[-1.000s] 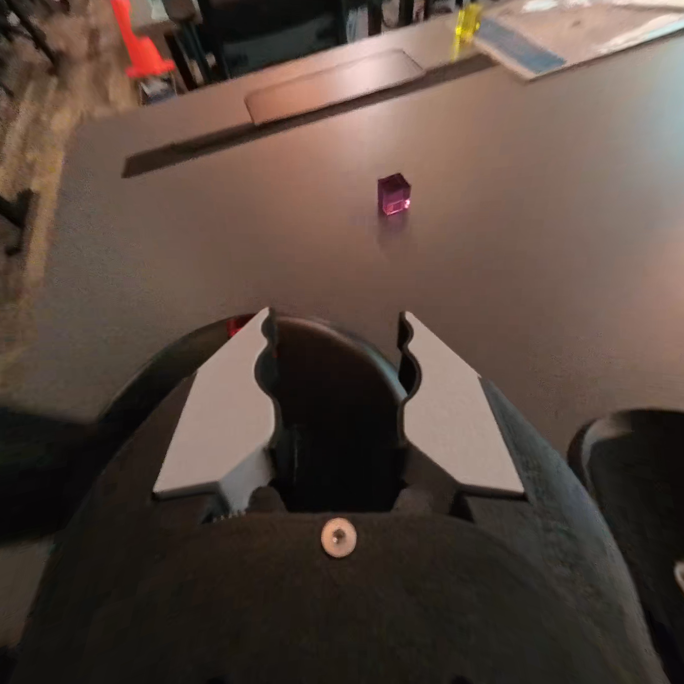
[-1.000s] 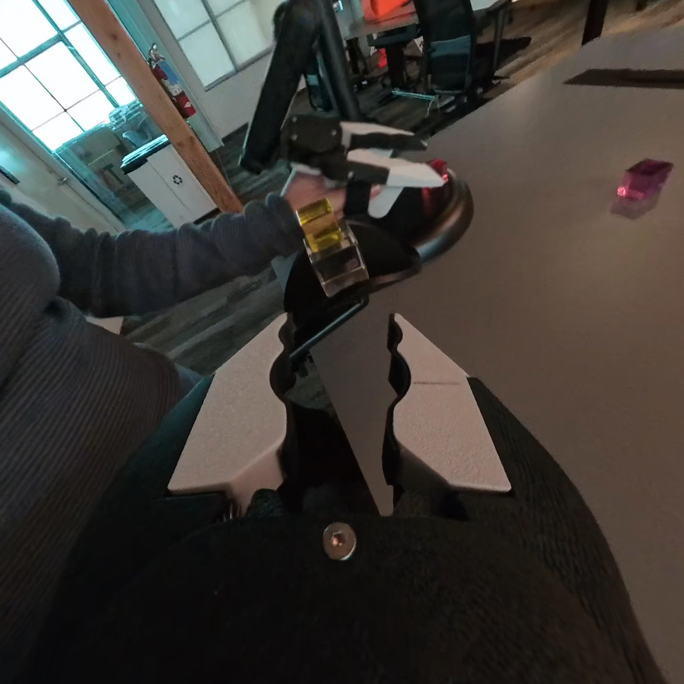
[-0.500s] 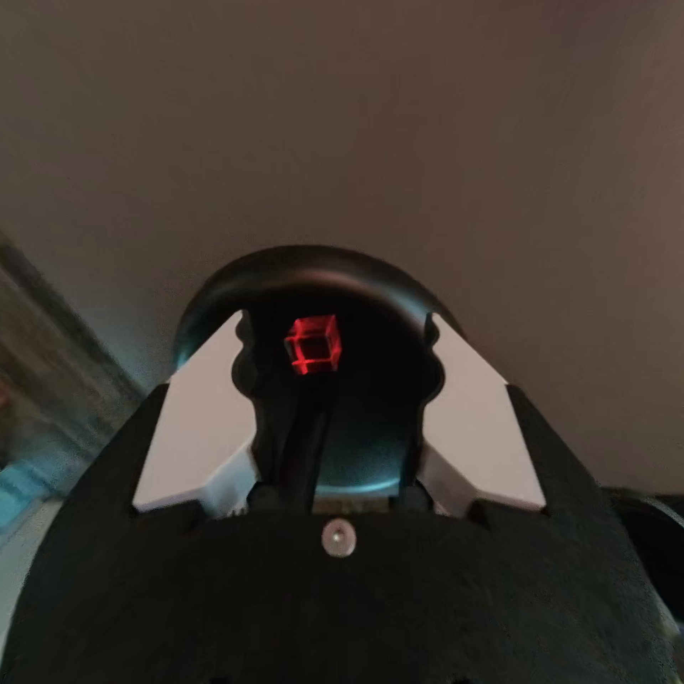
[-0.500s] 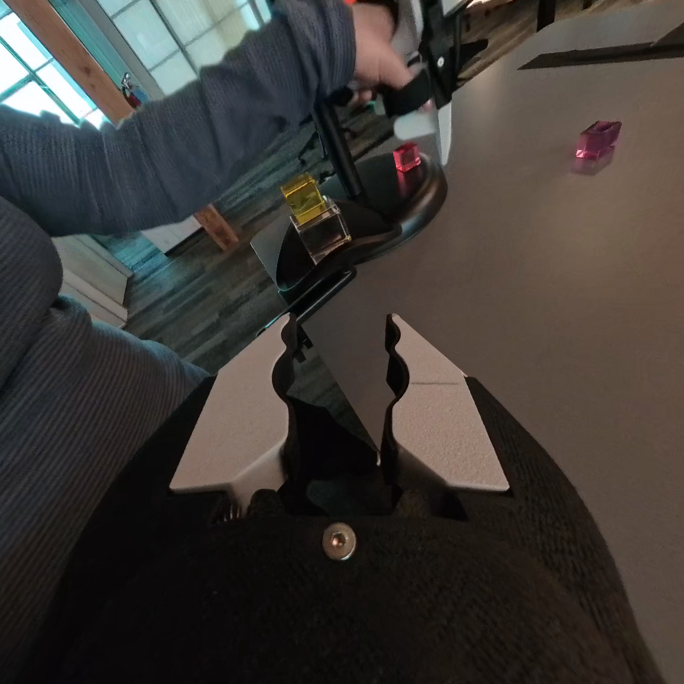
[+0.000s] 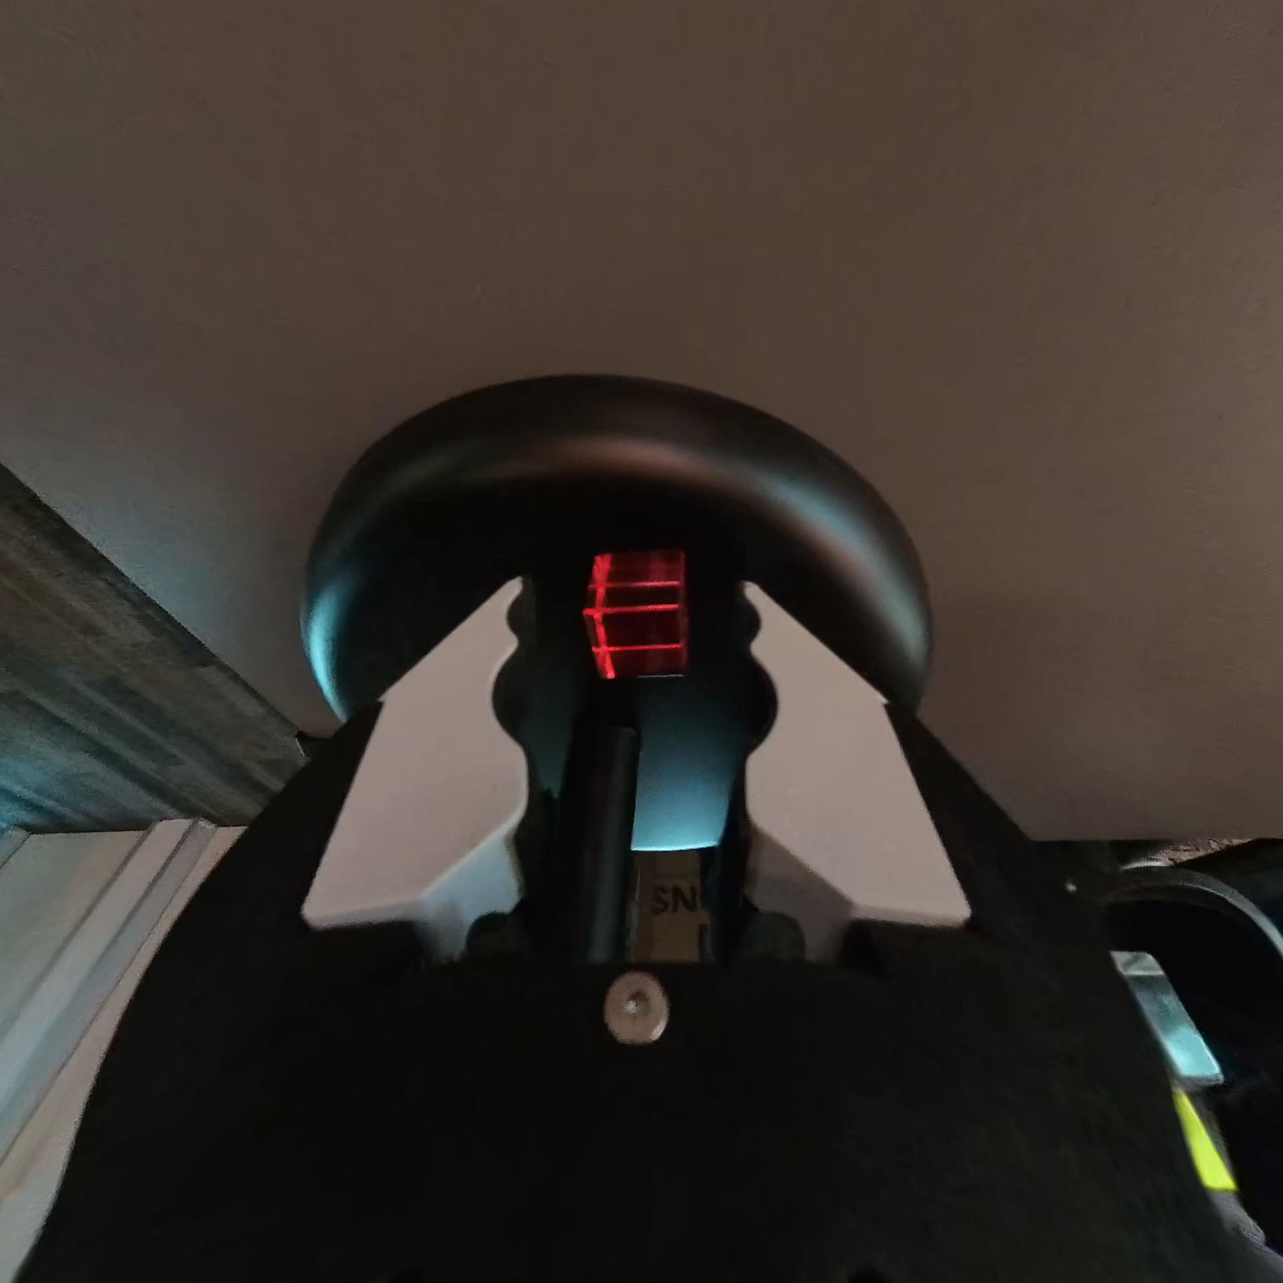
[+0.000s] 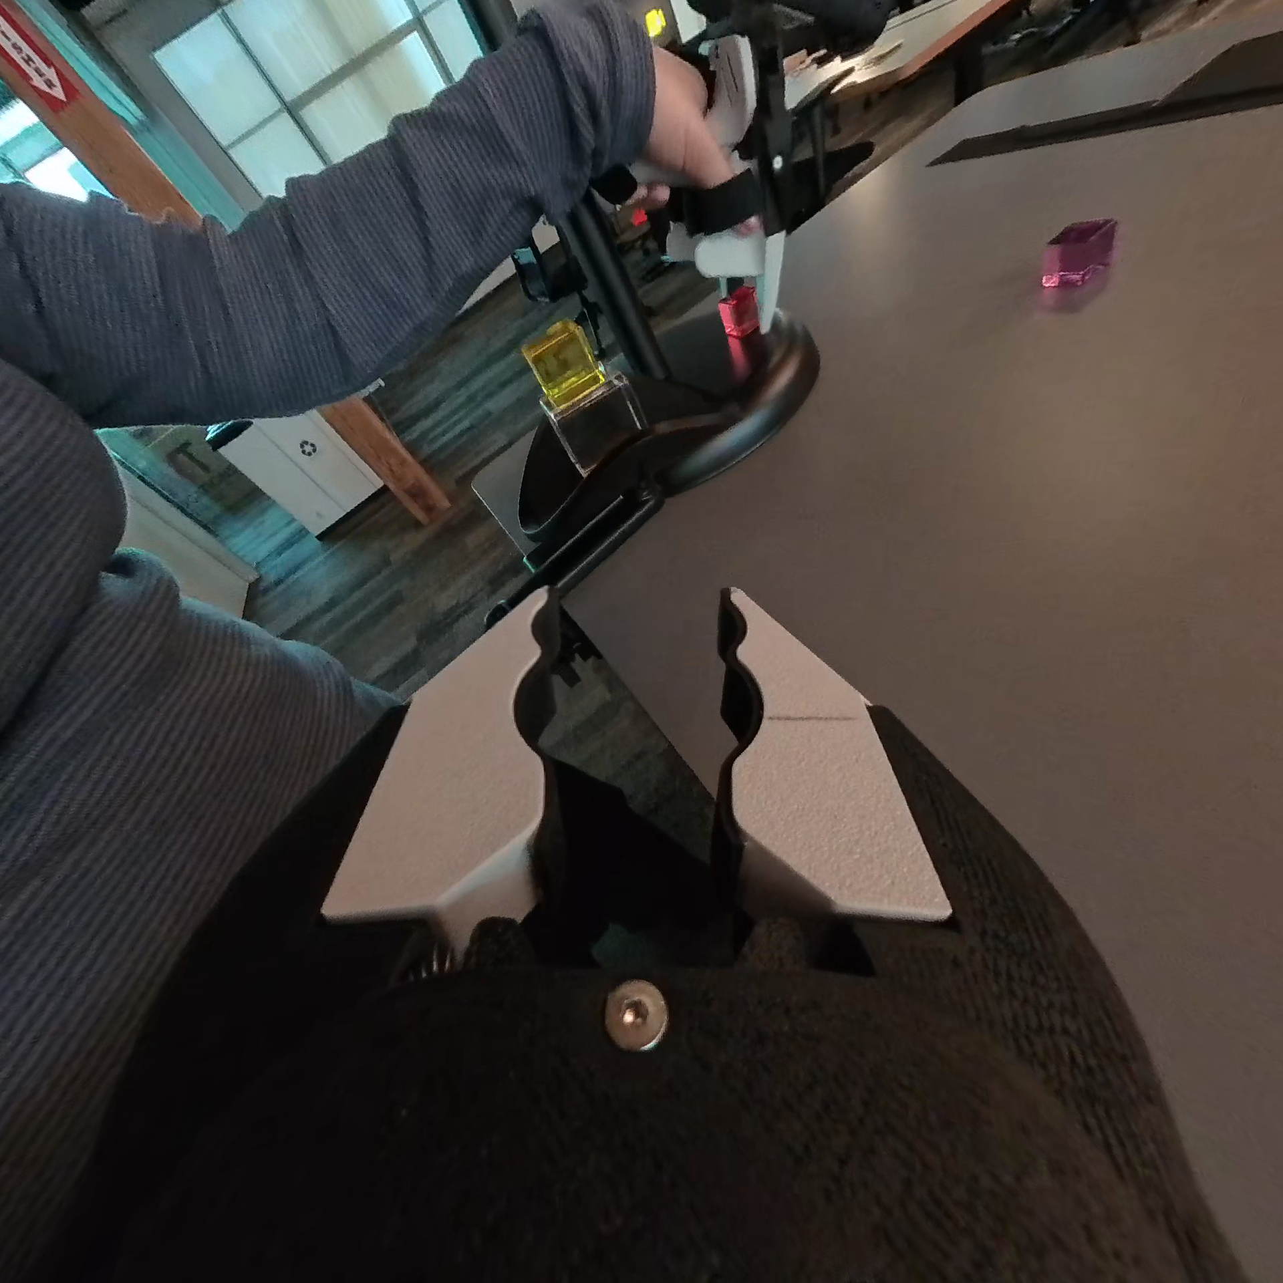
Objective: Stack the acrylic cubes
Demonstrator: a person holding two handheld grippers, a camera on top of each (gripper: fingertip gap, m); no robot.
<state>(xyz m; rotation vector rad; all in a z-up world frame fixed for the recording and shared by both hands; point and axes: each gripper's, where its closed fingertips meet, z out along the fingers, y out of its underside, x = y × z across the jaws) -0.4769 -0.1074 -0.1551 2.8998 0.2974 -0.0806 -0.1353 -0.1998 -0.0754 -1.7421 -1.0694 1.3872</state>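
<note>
Left gripper [image 5: 635,611] spread over a black round base [image 5: 611,444], a red cube [image 5: 635,614] between the fingers — pads apparently clear of it, though the view is dark. Right gripper [image 6: 639,604] spread, holding nothing, above the grey table [image 6: 972,555] near its edge. Also seen: yellow cube [image 6: 562,364] on a clear block [image 6: 590,420] — magenta cube [image 6: 1079,262] well apart on the table.

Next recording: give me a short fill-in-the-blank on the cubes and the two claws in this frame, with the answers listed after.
1. The cube between the left claw's fingers is ____.
2. That cube rests on a round ____ base.
3. The yellow cube sits on top of a ____ cube.
4. The right claw holds ____.

Missing words: red; black; clear; nothing
</note>
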